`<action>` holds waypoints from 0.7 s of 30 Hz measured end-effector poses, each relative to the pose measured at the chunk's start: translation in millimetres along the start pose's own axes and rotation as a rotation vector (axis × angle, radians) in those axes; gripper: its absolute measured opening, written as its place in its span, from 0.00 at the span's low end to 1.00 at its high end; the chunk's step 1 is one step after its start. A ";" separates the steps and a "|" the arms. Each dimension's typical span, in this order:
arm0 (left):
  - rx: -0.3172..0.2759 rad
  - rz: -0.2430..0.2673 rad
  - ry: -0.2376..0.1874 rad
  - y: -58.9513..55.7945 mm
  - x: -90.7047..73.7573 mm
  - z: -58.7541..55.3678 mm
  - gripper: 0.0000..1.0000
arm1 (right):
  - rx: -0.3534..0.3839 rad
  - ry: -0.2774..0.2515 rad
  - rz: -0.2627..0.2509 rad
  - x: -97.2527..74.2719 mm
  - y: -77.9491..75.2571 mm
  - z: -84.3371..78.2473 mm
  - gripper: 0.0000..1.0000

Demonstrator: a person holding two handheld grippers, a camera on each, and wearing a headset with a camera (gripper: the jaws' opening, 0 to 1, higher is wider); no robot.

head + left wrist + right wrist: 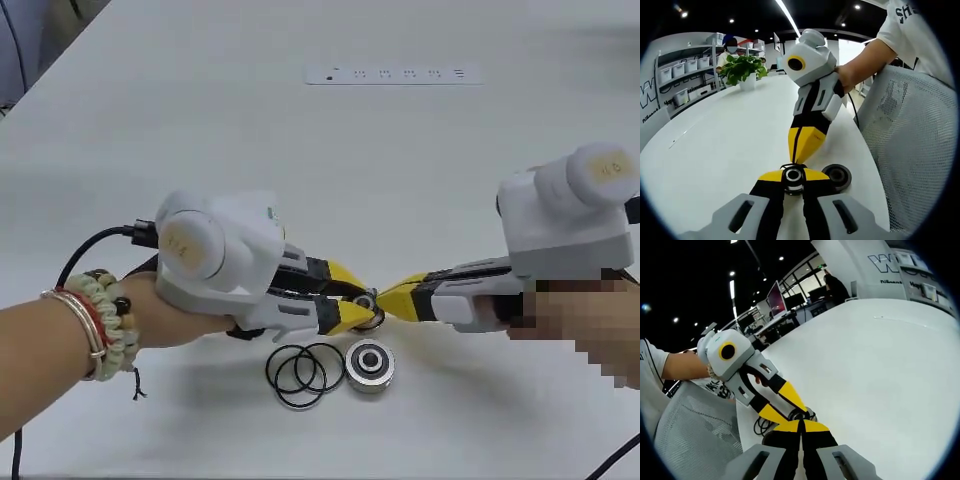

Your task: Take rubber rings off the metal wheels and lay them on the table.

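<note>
The surface (200,120) is smooth, matte and white. Near its front edge the two grippers meet tip to tip, each a white plastic body with black arms ending in yellow wedge-shaped tips.

The left gripper (352,306) comes in from the left and is clamped on a small wheel (792,176), a round piece of bright metal with a dark centre, held between its yellow tips just above the surface. The right gripper (393,297) comes in from the right with its jaws pressed together into a single point, touching the far edge of that wheel. Whether it pinches a ring there cannot be told.

Just near of the tips, a few thin black rubber rings (300,372) lie flat on the surface, overlapping one another in loose hoops. Just right of them, touching or nearly so, a second wheel (369,364) lies flat: a thick shiny metal disc with a stepped hub and a dark band around the rim.

At the far side lies a flat white power strip (393,74). The wrist behind the left gripper wears beaded bracelets (95,325). A grey mesh chair (905,150) stands beside the surface, and a leafy plant (742,69) sits in a white pot at one end.
</note>
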State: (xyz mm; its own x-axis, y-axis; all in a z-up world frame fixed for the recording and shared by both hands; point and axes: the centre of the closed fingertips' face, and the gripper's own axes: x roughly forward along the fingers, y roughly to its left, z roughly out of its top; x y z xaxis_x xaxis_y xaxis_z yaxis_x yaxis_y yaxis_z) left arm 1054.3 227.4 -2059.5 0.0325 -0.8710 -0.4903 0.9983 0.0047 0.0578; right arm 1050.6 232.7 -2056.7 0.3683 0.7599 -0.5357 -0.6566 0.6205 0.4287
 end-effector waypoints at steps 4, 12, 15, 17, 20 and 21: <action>-0.001 0.001 -0.002 0.0 -0.1 0.0 0.08 | -0.003 -0.005 0.004 0.0 1.0 0.8 0.00; -0.004 0.003 -0.003 -0.2 -0.1 0.1 0.08 | -0.008 -0.015 0.013 0.8 2.9 2.8 0.00; -0.005 0.005 -0.003 -0.4 -0.1 0.1 0.08 | -0.013 -0.033 0.039 1.4 9.6 7.2 0.00; -0.006 0.006 -0.003 -0.5 -0.1 0.1 0.08 | -0.061 -0.021 0.020 3.2 8.3 5.6 0.00; -0.007 0.007 -0.004 -0.5 -0.1 0.1 0.08 | -0.041 -0.020 0.015 2.8 5.5 4.9 0.00; -0.007 0.007 -0.003 -0.5 -0.1 0.2 0.08 | -0.038 -0.022 0.015 2.2 5.0 4.8 0.00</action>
State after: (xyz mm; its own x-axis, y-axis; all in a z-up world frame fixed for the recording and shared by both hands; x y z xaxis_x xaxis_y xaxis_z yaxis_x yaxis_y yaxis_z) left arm 1053.8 227.4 -2059.3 0.0392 -0.8726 -0.4869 0.9984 0.0140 0.0554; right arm 1051.4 238.4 -2052.3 0.3722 0.7733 -0.5133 -0.6867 0.6015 0.4082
